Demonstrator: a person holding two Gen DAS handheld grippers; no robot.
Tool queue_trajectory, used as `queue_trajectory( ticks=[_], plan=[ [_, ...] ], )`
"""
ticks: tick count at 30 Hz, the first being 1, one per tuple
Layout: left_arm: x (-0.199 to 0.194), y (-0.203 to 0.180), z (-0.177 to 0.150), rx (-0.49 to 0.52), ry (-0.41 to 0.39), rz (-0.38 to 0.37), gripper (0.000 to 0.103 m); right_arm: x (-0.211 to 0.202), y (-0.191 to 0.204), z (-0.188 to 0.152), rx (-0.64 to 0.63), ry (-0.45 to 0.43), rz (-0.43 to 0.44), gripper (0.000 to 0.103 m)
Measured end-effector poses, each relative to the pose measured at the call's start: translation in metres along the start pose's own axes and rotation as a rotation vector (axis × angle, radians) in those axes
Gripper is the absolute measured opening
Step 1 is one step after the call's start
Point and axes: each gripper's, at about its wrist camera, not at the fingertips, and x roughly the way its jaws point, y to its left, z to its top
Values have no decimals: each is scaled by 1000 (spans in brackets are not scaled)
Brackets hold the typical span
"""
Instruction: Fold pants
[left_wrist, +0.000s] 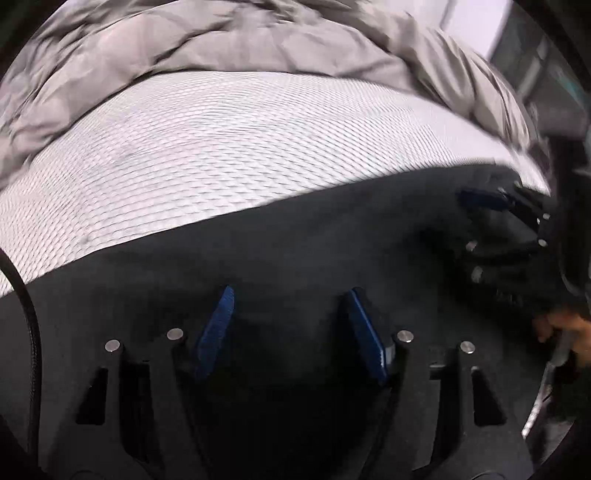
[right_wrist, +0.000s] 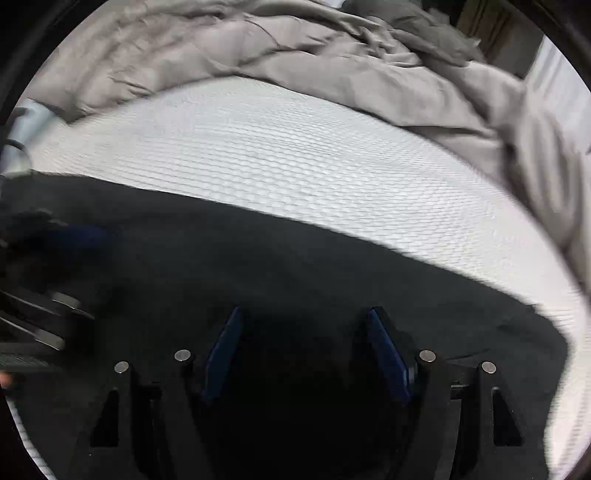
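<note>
The black pants (left_wrist: 295, 243) lie spread flat on a white textured mattress (left_wrist: 221, 147). They also fill the lower half of the right wrist view (right_wrist: 295, 266). My left gripper (left_wrist: 290, 295) is open just above the fabric, with nothing between its blue pads. My right gripper (right_wrist: 306, 315) is open too, low over the pants and empty. The right gripper also shows at the right edge of the left wrist view (left_wrist: 491, 206). The left one is a blur at the left edge of the right wrist view (right_wrist: 62, 240).
A crumpled grey duvet (left_wrist: 258, 40) is bunched along the far side of the mattress and down its right side (right_wrist: 369, 55). Bare white mattress (right_wrist: 295, 155) lies between the pants and the duvet. A black cable (left_wrist: 22, 295) hangs at the left.
</note>
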Motion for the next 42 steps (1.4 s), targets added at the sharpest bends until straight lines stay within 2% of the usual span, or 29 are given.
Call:
queue_trajectory(
  ticks=[2,3,4,5,6,8,9,11,14,17,19,21,22,24,27,29,31,32,34,36,37,38,39,40,42],
  plan=[
    [-10,24,2,-72,-26,120,62,3,-31,1,111,13,-93,76],
    [-11,33,2,-115,-33,175,62,6,-52,0,191,23,-167,76],
    [-12,43,2,-153,-31,170,61,6,-62,-1,243,26,-178,73],
    [-13,50,0,-186,-32,134,61,3,-69,-2,304,20,-132,61],
    [-13,51,1,-200,-37,115,61,0,-69,-1,336,10,-54,57],
    [-11,38,3,-161,-38,100,61,-9,-46,10,266,-22,45,61],
    [-8,29,2,-128,-32,86,61,-12,-32,15,215,-33,47,64],
    [-4,15,-3,-73,-25,126,61,-10,1,21,84,-37,-15,66],
    [-4,9,-10,-31,-22,150,62,-1,8,20,20,-13,-70,66],
    [-13,16,-21,-52,-16,142,62,5,-42,12,72,6,-195,67],
    [-16,24,-21,-70,-15,138,62,3,-90,-3,181,25,-285,67],
    [-16,29,-19,-80,-13,134,62,-4,-130,-22,268,37,-344,58],
    [-15,33,-14,-80,-10,146,61,-12,-146,-30,321,41,-313,49],
    [-22,33,-9,-84,-13,147,58,-38,-159,-43,380,-3,-193,49],
    [-49,4,-16,-32,-70,63,58,-73,-149,-58,307,-91,-127,49],
    [-58,-29,-30,84,-85,15,60,-76,-136,-72,249,-75,-88,49],
    [-47,-50,-48,175,-5,-32,61,-57,-129,-86,221,-6,-72,49],
    [-38,-51,-57,182,45,-30,61,-48,-126,-90,198,24,-107,49],
    [-36,-43,-66,165,46,-1,61,-44,-128,-95,176,41,-185,49],
    [-47,-35,-67,115,44,27,61,-56,-139,-100,252,34,-132,49],
    [-57,-33,-66,79,15,20,61,-63,-139,-100,274,21,-126,49],
    [-65,-36,-66,60,-20,-9,61,-70,-134,-99,280,4,-114,49],
    [-71,-44,-65,52,-49,-55,61,-75,-123,-96,274,-12,-67,49],
    [-72,-54,-65,64,-53,-76,61,-77,-113,-91,247,-24,-20,49],
    [-66,-87,-72,162,-39,-126,63,-83,-73,-82,137,-59,75,50]
  ],
)
